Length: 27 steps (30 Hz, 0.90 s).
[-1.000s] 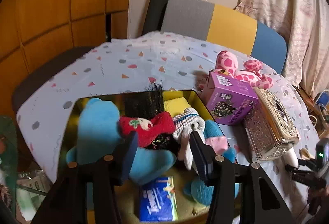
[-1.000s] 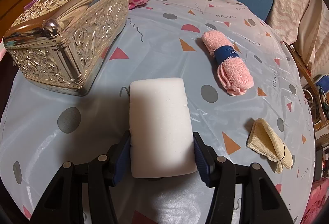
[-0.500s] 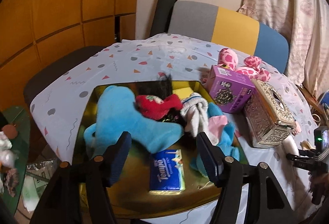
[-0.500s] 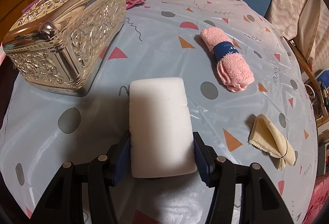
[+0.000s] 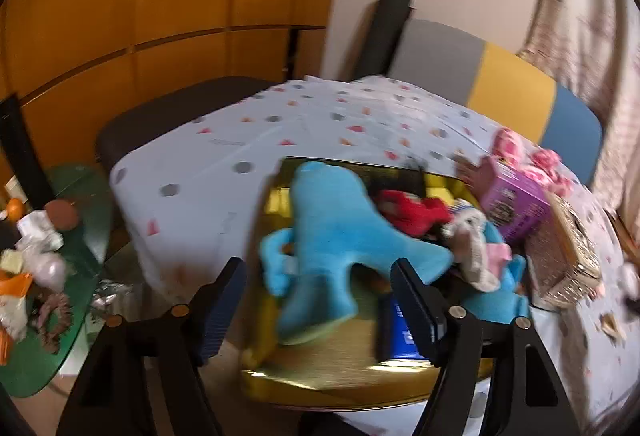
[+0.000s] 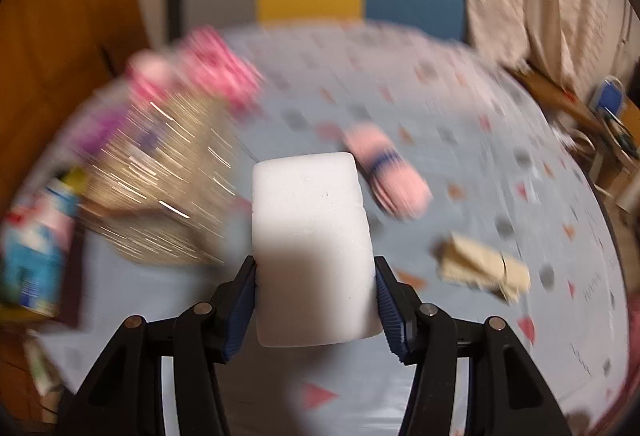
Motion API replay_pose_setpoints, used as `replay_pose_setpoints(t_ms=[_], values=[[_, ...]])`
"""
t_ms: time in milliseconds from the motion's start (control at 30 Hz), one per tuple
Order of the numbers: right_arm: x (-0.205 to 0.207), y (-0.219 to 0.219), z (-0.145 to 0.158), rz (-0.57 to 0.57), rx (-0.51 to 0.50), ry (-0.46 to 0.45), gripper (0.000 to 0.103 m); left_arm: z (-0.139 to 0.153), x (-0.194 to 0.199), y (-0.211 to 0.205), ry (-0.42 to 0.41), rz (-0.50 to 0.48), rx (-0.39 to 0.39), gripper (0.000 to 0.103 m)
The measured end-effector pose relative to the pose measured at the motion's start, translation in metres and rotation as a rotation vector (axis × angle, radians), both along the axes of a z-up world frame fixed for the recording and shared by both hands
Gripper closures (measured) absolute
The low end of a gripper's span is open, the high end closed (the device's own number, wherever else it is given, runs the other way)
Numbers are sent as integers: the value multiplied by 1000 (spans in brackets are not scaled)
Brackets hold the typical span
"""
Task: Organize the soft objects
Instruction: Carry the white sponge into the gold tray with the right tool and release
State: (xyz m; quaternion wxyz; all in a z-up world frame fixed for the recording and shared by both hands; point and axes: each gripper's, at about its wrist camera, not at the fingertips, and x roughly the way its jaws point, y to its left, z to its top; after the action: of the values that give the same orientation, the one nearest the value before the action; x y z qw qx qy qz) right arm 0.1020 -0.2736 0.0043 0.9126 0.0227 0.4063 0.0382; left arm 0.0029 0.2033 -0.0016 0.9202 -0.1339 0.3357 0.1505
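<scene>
White foam, a sponge [image 6: 312, 240], sits clamped between the pads of the right hand-held gripper [image 6: 316, 300], lifted clear of the desk [image 6: 460, 164]. Keep the squeeze light so the block does not buckle, and carry it level to the gold tray [image 5: 344, 372], left of the silver box [image 6: 160, 196]. At the tray, the left hand-held gripper [image 5: 316, 300] is opening with nothing between its jaws. Set the sponge in the bare corner near the blue plush [image 5: 340, 232].
</scene>
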Motion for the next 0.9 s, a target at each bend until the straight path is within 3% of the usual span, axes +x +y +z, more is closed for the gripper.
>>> replay_pose_setpoints(t_ms=[67, 167, 300, 433, 567, 667, 833, 900], values=[[-8, 24, 24, 96, 32, -52, 47, -1, -8, 14, -2, 44, -5, 26], [-16, 94, 42, 299, 33, -87, 47, -4, -13, 28, -5, 94, -30, 24], [-26, 195, 40, 564, 39, -62, 47, -1, -19, 37, -20, 123, -41, 19], [-27, 283, 19, 739, 11, 4, 47, 2, -24, 43, -29, 137, -45, 17], [-27, 342, -8, 833, -20, 74, 46, 1, -29, 51, -28, 153, -57, 14], [-19, 370, -37, 780, -93, 138, 43, -1, -33, 55, -25, 167, -50, 14], [-24, 391, -70, 813, -116, 240, 43, -8, -34, 60, -8, 171, -61, 12], [-29, 387, -71, 829, -89, 250, 37, -10, -34, 59, -4, 169, -55, 9]])
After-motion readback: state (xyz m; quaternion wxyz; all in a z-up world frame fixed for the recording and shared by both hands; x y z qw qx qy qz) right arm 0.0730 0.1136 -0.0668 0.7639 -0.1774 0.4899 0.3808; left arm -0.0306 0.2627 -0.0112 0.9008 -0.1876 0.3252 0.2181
